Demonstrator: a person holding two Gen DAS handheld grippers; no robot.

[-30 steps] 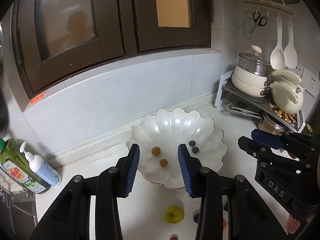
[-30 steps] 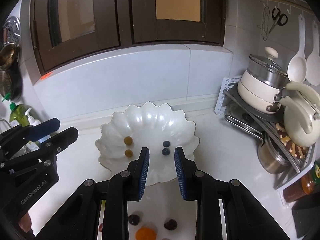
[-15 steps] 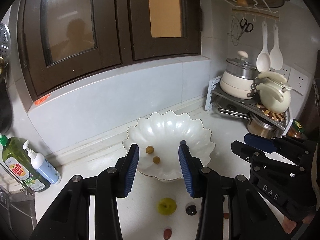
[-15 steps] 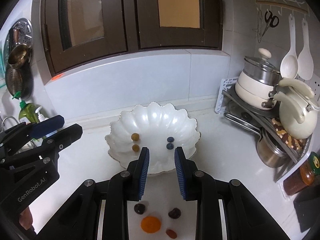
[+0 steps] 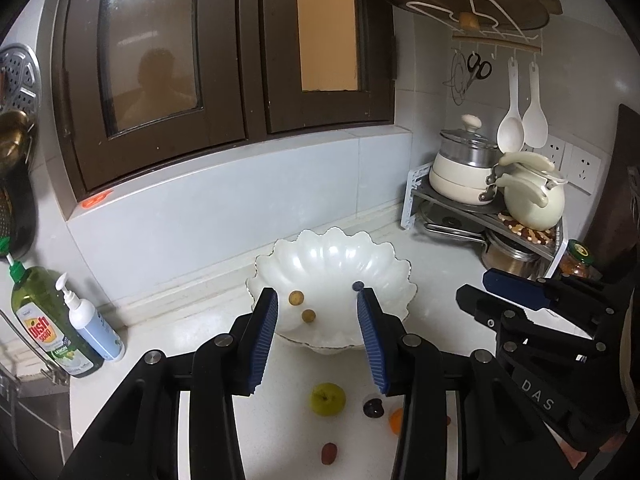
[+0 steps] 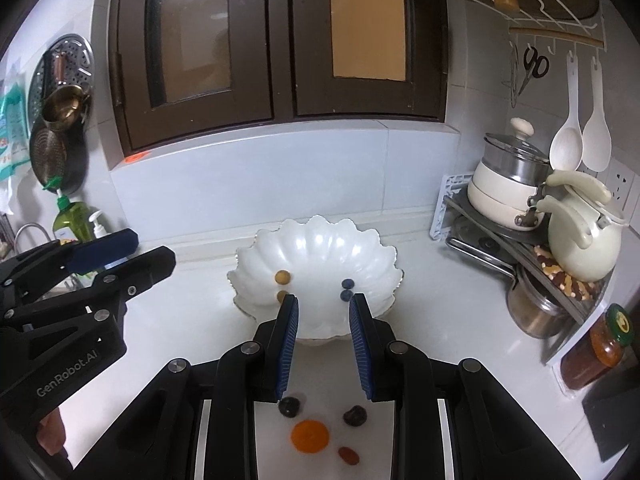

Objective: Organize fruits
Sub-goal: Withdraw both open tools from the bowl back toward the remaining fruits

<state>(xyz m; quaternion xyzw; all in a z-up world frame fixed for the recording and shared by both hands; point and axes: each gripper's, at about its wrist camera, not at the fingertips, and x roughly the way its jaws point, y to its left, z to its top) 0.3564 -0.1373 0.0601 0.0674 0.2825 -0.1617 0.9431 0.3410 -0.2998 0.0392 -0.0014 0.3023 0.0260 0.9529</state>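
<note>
We hold the left hand-held gripper with its jaws apart and empty, and the right hand-held gripper likewise empty; its jaws have just been opening, with nothing between them. Both hang above the white desk, short of the scalloped white bowl, which stands at the far side near the wall. In it lie two tan fruits on the left and two blueberries on the right. Loose on the near desk lie a green apple, an orange fruit, two dark fruits and a small red one.

In our judgement the round fruits may roll away if a pad nudges one before closing. The small red and dark pieces could slip from wide pads. The two hand-held grippers sit near each other and could collide over the same cluster. A careless drop into the bowl might also scatter the sorted pairs.
</note>
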